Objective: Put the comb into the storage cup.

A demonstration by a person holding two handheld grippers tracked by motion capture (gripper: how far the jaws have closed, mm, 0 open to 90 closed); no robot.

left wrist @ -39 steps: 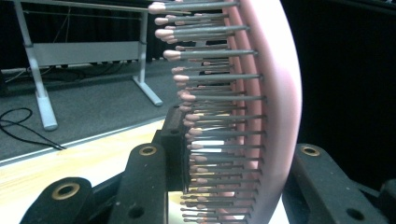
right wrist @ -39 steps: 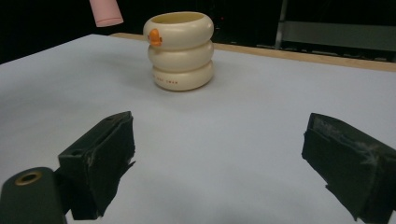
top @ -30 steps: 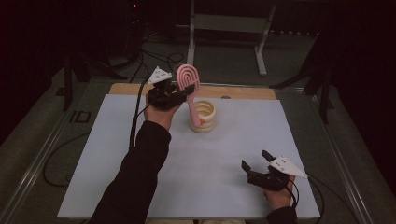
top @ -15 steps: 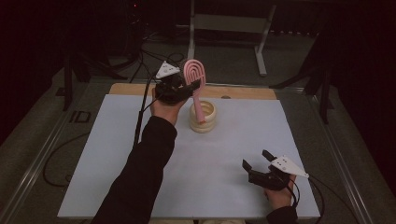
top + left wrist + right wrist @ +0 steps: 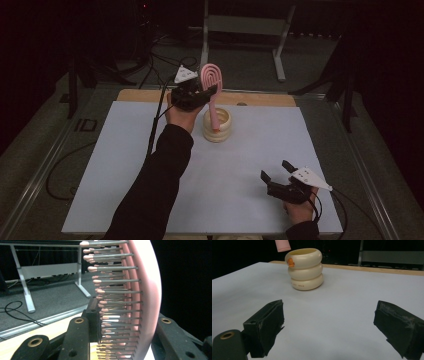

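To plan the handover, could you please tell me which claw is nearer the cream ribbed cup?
Left. The left claw holds a pink hairbrush above the cup; the right claw rests far off.

Glossy pink plastic hairbrush [image 5: 212, 80] with metal bristles; smooth cream plastic cup [image 5: 217, 125].

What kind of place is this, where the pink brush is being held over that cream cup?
Probably a lab or recording studio rather than a home. The white table stands amid black surroundings, loose cables trail across grey carpet, a bare metal stand sits behind, and a person works handheld camera grippers.
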